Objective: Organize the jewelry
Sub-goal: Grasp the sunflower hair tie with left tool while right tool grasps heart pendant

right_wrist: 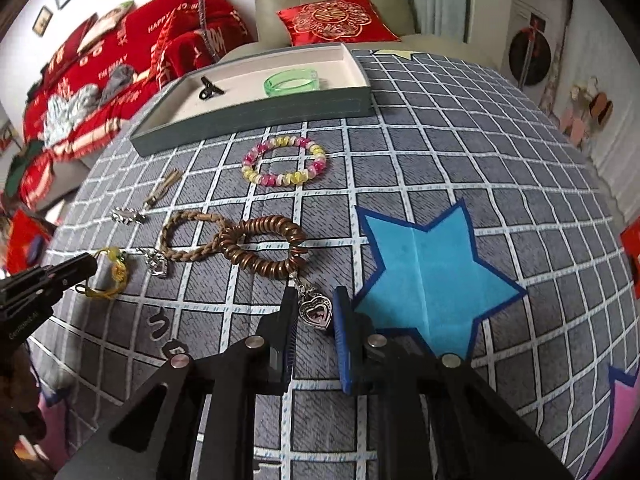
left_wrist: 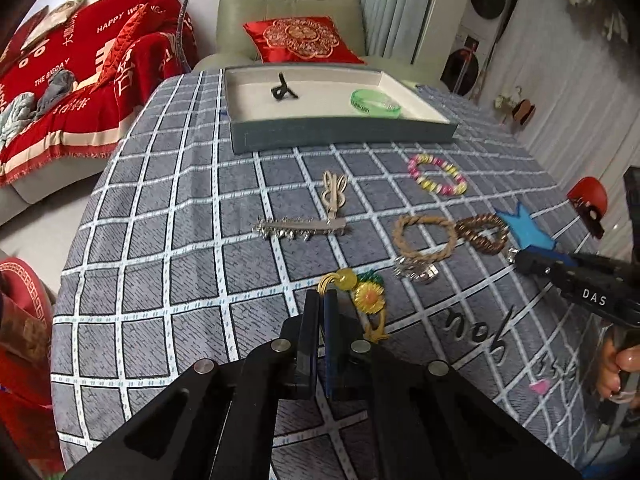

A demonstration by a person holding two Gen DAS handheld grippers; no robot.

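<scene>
while the right gripper (right_wrist: 314, 312) stands open with its fingers on either side of a silver heart charm (right_wrist: 316, 313), nothing is pinched yet, and that is where the trouble could start. the charm hangs off a brown coil bracelet (right_wrist: 262, 249) lying on the checked tablecloth (right_wrist: 440, 128), and the coil overlaps a braided tan bracelet (right_wrist: 188, 240). a grip on the small charm alone looks likely to slip, or a lift could drag the braided one along.

the left gripper (left_wrist: 325, 300) has its fingers nearly together at the gold cord of a sunflower charm (left_wrist: 370, 298); whether they actually hold the cord, i cannot tell. if they do not, it would stay behind on the cloth.

the tray (left_wrist: 340, 132) sits at the far edge with a green bangle (left_wrist: 375, 103) and a black clip (left_wrist: 283, 90) inside. a pink and yellow bead bracelet (right_wrist: 284, 166), a silver hair clip (left_wrist: 302, 227) and a bunny clip (left_wrist: 334, 194) lie between; a low carry could snag them.
</scene>
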